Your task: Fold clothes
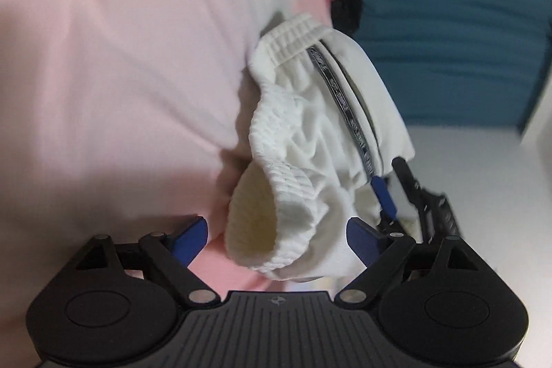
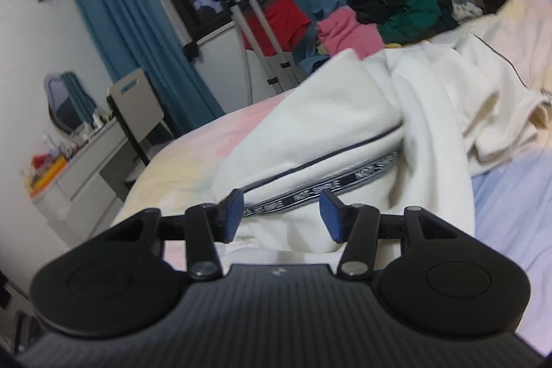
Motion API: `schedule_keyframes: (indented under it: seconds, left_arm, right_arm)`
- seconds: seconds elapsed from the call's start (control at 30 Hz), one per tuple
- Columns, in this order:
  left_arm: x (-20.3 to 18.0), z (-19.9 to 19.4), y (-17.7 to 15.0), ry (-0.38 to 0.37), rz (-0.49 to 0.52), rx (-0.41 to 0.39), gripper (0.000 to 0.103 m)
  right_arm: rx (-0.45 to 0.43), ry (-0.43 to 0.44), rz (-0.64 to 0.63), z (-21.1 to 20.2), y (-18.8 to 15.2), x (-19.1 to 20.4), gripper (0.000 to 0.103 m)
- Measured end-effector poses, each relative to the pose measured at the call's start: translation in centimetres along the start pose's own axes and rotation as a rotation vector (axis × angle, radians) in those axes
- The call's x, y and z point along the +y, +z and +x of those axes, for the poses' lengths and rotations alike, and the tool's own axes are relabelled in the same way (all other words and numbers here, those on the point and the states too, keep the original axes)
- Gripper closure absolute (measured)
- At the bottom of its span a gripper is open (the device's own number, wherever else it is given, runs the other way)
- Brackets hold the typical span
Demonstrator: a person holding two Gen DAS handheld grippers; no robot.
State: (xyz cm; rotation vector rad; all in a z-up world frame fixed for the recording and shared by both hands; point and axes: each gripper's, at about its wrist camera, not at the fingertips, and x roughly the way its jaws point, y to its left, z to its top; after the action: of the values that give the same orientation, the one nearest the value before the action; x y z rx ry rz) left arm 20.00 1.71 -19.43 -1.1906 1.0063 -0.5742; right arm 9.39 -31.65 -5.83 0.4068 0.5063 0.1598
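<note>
Both spread-fingered and gripping nothing: left gripper (image 1: pixel 277 238) around white garment (image 1: pixel 310 140) cuff, right gripper (image 2: pixel 280 215) over its striped trim (image 2: pixel 331 183).

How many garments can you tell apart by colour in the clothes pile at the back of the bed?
Right wrist view, blurry, so rough:
Pink garment: 1
Green garment: 1
Black garment: 1
Red garment: 1, draped just left of the pile
Total: 4
</note>
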Motion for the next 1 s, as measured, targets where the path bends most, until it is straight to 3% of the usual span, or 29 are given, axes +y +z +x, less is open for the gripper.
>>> schedule_keyframes:
  seconds: [0.13, 0.2, 0.33, 0.37, 0.4, 0.43, 0.63, 0.8, 0.93, 1.0]
  left_arm:
    - [1.9, 0.9, -0.3, -0.067, -0.154, 0.046, 0.015]
    - [2.7, 0.3, -0.8, -0.062, -0.140, 0.054, 0.016]
    - [3.9, 1.5, -1.3, -0.078, -0.187, 0.083, 0.030]
    - [3.9, 1.5, -1.5, -0.079, -0.185, 0.085, 0.031]
    - [3.9, 1.5, -1.6, -0.078, -0.182, 0.087, 0.035]
    - [4.0, 1.5, -1.7, -0.059, -0.177, 0.087, 0.044]
    - [4.0, 2.2, -2.3, -0.046, -0.140, 0.070, 0.058]
    - [4.1, 2.9, -3.0, -0.061, -0.101, 0.076, 0.053]
    - [4.0, 3.9, -2.9, -0.092, -0.103, 0.100, 0.035]
    - [4.3, 3.7, -2.6, -0.108, -0.113, 0.110, 0.038]
  right_arm:
    - [0.065, 0.063, -0.098, 1.2, 0.8, 2.3, 0.051]
    - [0.121, 0.061, -0.173, 2.5, 1.8, 4.2, 0.051]
    - [0.252, 0.017, -0.295, 7.2, 4.9, 8.4, 0.051]
    - [0.287, 0.014, -0.314, 8.7, 5.8, 9.4, 0.048]
    - [0.325, 0.013, -0.348, 10.3, 6.3, 10.6, 0.040]
    - [0.363, 0.014, -0.385, 12.0, 6.7, 11.8, 0.032]
    - [0.643, -0.025, -0.708, 21.0, 5.8, 17.1, 0.032]
    - [0.824, -0.078, -0.835, 25.5, 5.0, 16.7, 0.032]
    - [0.958, -0.005, -0.797, 26.8, 4.9, 14.4, 0.032]
    - [0.983, 0.023, -0.766, 26.7, 4.7, 13.5, 0.033]
